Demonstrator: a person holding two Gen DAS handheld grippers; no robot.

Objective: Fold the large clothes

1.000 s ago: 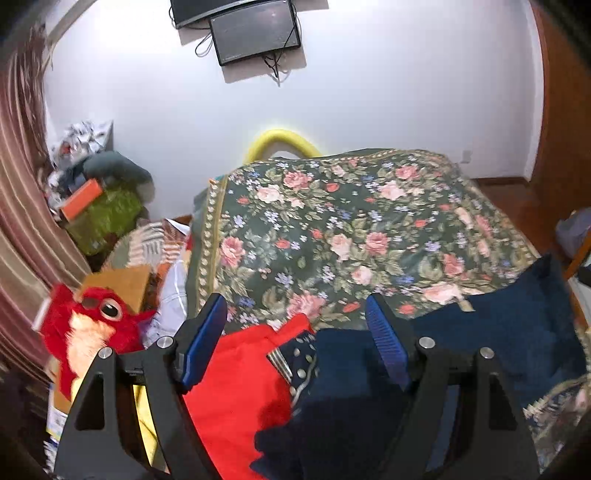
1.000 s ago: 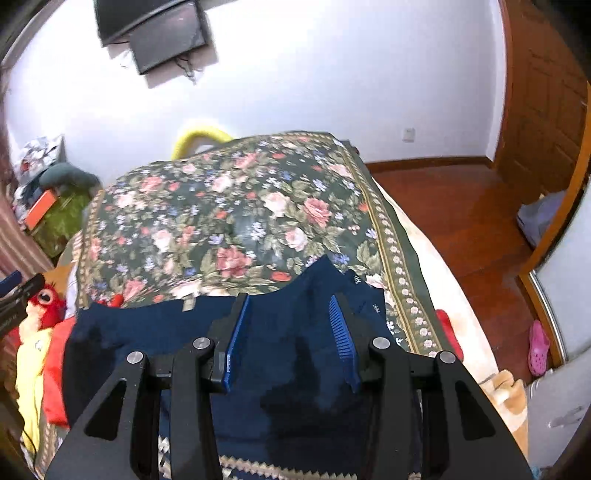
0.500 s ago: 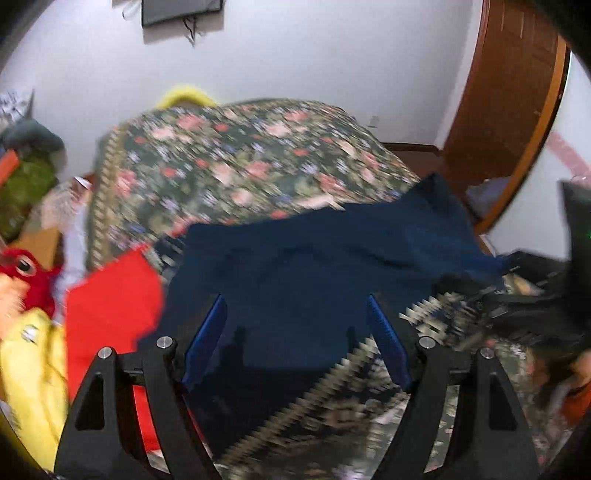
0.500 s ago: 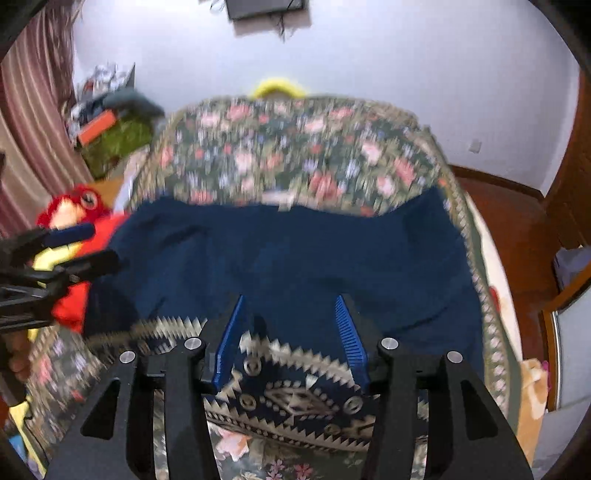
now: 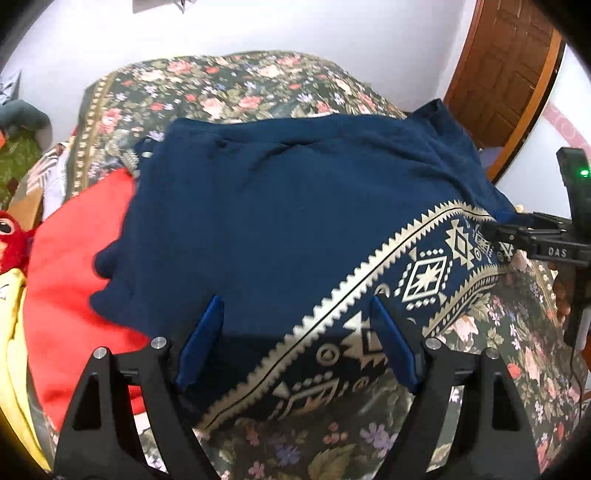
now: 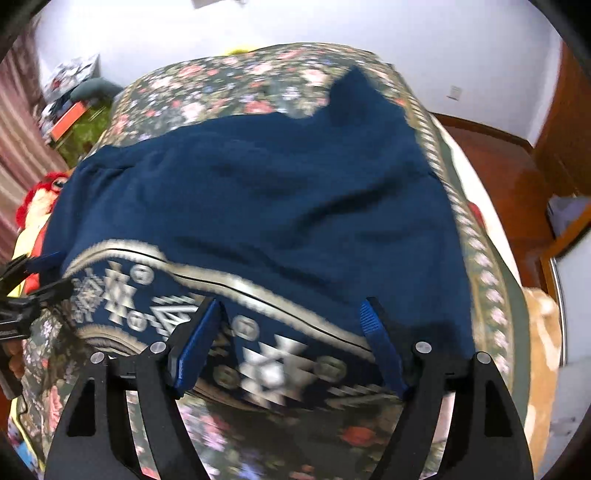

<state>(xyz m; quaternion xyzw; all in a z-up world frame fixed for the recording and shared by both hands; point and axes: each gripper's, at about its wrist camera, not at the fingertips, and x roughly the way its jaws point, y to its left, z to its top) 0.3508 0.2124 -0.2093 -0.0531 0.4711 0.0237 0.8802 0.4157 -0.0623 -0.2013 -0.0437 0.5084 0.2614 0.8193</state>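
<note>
Navy blue cloth garment (image 5: 295,206) with a cream geometric patterned border (image 5: 424,273) lies spread on the bed, over the dark green floral bedspread (image 5: 229,81). The patterned border is the edge nearest to both cameras, and the plain blue part goes away toward the white wall (image 5: 258,26).

The left gripper (image 5: 295,339) points down at the near part of the garment. Its two blue pads (image 5: 199,343) stand wide apart, one over the plain blue cloth and the other over the patterned border. Its jaws have just been opening a little more, and the pads do not press on the cloth; whether the tips touch it I cannot tell. To the left of the garment lies a bright red cloth (image 5: 74,280), partly under the blue one, and beside it a red plush toy (image 5: 9,240) and a yellow cloth (image 5: 11,332).

The right gripper (image 6: 291,339) also points down at the patterned border (image 6: 258,354). Its jaws have just been opening widely, and now the blue pads (image 6: 194,347) are apart with the border between them, not clamped. In the left wrist view the right gripper (image 5: 495,230) shows at the far right, with its tips at the border's right end. In the right wrist view the left gripper (image 6: 48,273) is seen at the left edge, near the border's left end.

A brown wooden door (image 5: 509,62) stands to the right, above a reddish wooden floor (image 6: 491,170).
</note>
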